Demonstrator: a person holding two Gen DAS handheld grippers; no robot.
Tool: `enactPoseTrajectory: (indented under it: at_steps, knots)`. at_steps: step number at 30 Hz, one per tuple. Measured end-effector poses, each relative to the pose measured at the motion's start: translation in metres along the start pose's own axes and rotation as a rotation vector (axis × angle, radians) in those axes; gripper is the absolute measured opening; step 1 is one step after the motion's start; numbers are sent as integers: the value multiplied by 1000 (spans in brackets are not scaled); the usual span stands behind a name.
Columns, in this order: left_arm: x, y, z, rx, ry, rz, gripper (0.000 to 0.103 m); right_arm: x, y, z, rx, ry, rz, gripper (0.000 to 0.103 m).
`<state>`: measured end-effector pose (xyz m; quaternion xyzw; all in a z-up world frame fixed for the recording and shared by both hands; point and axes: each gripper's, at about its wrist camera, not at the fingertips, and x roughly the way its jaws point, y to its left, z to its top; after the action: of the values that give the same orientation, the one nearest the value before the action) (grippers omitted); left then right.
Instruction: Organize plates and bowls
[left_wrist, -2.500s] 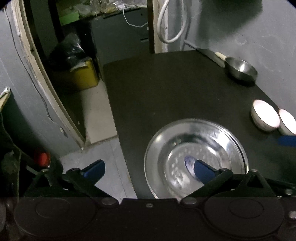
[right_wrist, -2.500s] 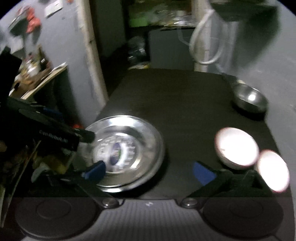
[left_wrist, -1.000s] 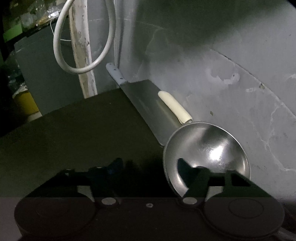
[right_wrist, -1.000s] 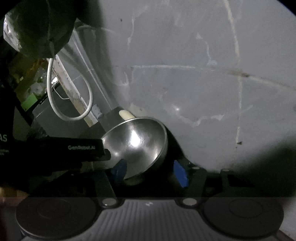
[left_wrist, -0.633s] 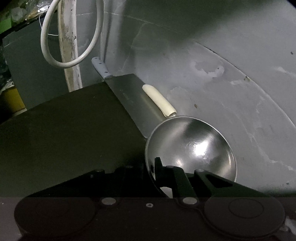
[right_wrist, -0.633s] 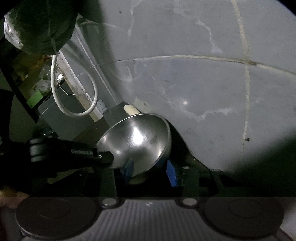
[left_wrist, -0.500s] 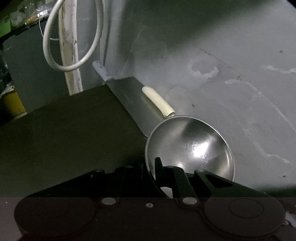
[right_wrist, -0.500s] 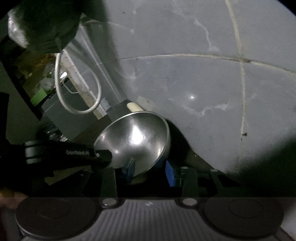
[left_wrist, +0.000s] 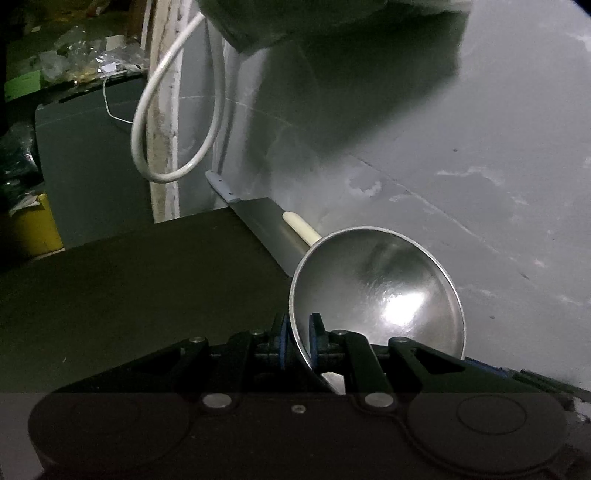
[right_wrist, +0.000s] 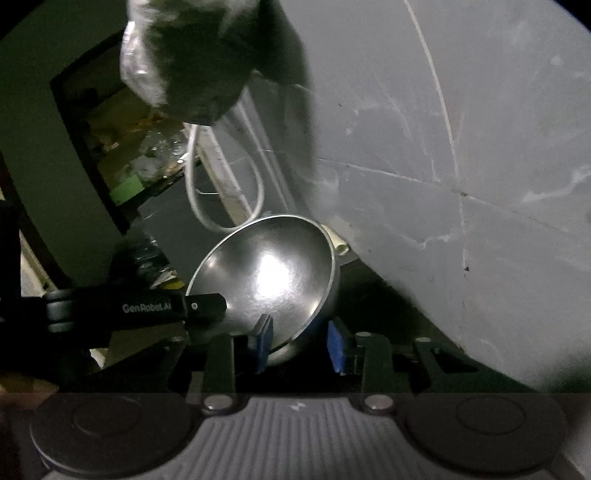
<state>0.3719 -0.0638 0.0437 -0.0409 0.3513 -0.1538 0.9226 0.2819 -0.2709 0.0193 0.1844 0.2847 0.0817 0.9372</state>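
Steel bowl caught between both grippers, seen from my right wrist

I see the steel bowl (right_wrist: 273, 280) tilted, its shiny inside facing me, with my right gripper (right_wrist: 301, 341) straddling its lower rim: one blue pad (right_wrist: 263, 341) sits inside the bowl and the other outside, with a gap showing on the outer side. My left gripper (right_wrist: 201, 308), black and lettered, reaches in from the left and meets the bowl's left rim. A white cable loop (right_wrist: 221, 192) hangs behind, against the grey wall (right_wrist: 461, 147).
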Motion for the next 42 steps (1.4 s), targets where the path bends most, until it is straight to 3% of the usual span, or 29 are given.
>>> enactPoseTrajectory:
  at_steps: [12,23,42]
  knots:
    - [-94,-1,-48,-3,3,-53,13,-89,31,-21,-125,53,71,35]
    - [-147,2,-89,13,40,-94,14,-137,52,-46,-185,126,94,35]
    - [-192,-3,-172,-40,260,-104,18,-182,55,-101,-246,353,154,34]
